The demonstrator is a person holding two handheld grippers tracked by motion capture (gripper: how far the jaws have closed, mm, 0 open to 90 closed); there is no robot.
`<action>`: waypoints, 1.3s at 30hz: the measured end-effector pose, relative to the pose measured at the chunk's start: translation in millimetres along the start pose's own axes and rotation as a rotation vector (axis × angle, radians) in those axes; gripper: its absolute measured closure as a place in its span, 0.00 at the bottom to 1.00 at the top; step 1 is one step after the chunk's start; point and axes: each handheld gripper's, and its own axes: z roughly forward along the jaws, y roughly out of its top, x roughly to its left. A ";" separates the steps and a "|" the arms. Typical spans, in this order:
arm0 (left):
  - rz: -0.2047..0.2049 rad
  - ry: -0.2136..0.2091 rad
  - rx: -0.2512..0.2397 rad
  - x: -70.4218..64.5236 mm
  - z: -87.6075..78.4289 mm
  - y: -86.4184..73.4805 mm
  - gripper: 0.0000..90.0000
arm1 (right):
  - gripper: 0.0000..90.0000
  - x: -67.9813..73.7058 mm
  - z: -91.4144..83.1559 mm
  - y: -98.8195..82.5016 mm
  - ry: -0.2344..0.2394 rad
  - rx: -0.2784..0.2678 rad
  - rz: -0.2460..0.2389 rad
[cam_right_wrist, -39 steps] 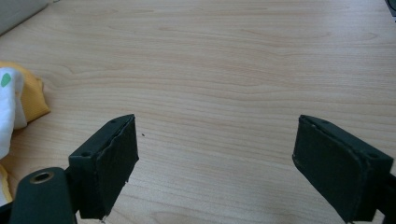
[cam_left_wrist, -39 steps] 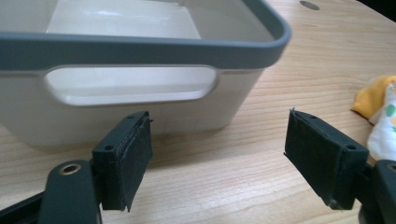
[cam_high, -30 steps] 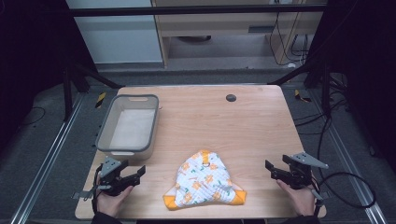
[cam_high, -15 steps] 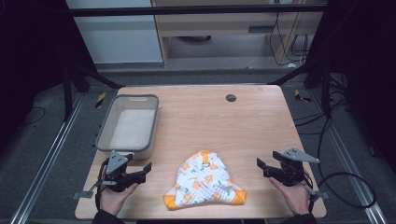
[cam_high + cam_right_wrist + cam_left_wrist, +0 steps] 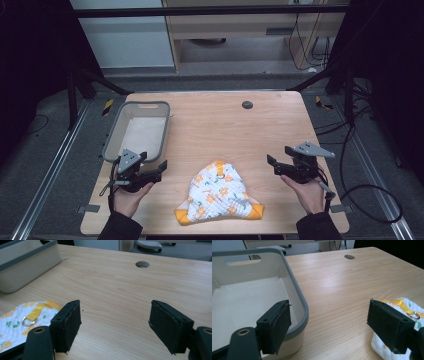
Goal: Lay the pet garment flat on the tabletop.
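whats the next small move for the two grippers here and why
Probably bring both grippers inward toward the folded cloth. The left gripper and right gripper are both open and hold nothing, one on each side of the cloth and apart from it. The grey bin looks empty, a likely destination.

No text, label, brand, number or sign can be read anywhere. The cloth (image 5: 218, 192) on the bench (image 5: 225, 125) carries only a printed pattern of small orange and green shapes, with no letters among them. The walls of the bin (image 5: 137, 131) are plain. The black-and-yellow striped pieces (image 5: 107, 107) on the floor beside the bench bear stripes only, no wording.
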 end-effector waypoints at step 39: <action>0.103 -0.159 0.214 -59.1 62.0 -24.0 0.35 | 0.50 53.7 56.7 -22.3 0.174 0.150 -0.107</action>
